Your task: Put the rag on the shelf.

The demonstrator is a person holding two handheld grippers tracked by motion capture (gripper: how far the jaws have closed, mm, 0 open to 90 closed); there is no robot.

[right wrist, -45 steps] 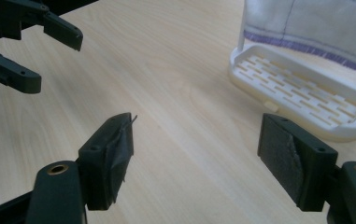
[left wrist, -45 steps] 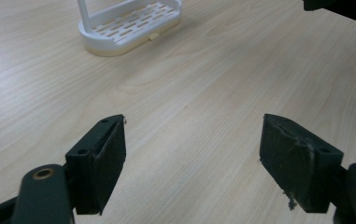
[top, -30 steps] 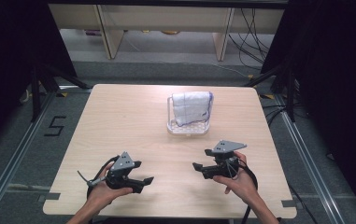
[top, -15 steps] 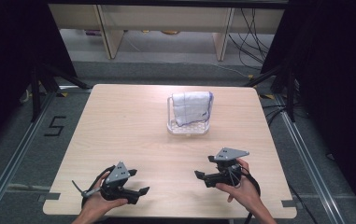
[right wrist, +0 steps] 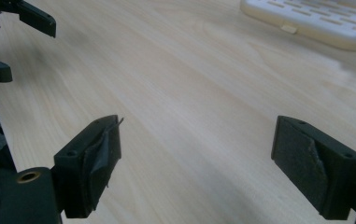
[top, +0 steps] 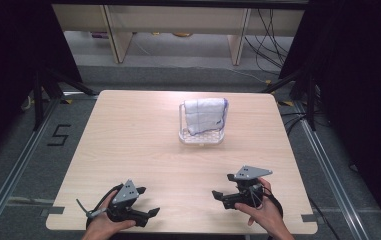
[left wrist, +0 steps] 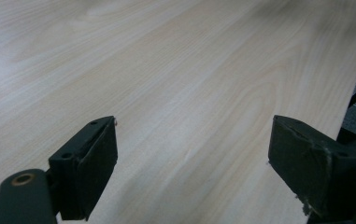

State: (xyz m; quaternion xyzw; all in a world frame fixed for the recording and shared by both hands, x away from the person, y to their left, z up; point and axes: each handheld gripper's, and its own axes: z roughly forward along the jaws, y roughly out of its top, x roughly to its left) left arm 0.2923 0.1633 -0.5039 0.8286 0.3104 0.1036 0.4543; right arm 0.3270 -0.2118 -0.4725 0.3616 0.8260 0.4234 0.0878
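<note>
A white cloth with blue stitching [top: 204,115] hangs folded over a white slotted rack [top: 201,137] in the middle of the far half of the table. My left gripper [top: 150,212] rests low at the table's near left, held by a hand, jaws wide apart with nothing between them [left wrist: 192,163]. My right gripper [top: 218,196] sits at the near right, also open and empty [right wrist: 196,158]. In the right gripper view the rack's base [right wrist: 316,21] lies at the top right and the left gripper's jaw tips [right wrist: 24,28] at the top left.
The pale wooden table [top: 143,150] carries nothing else. Its near edge runs just under both hands. Black stands and cables [top: 298,80] flank it on the floor, and a shelf unit [top: 173,30] stands behind.
Both grippers have drawn back toward the table's near edge and sunk lower. The cloth and rack have not moved.
</note>
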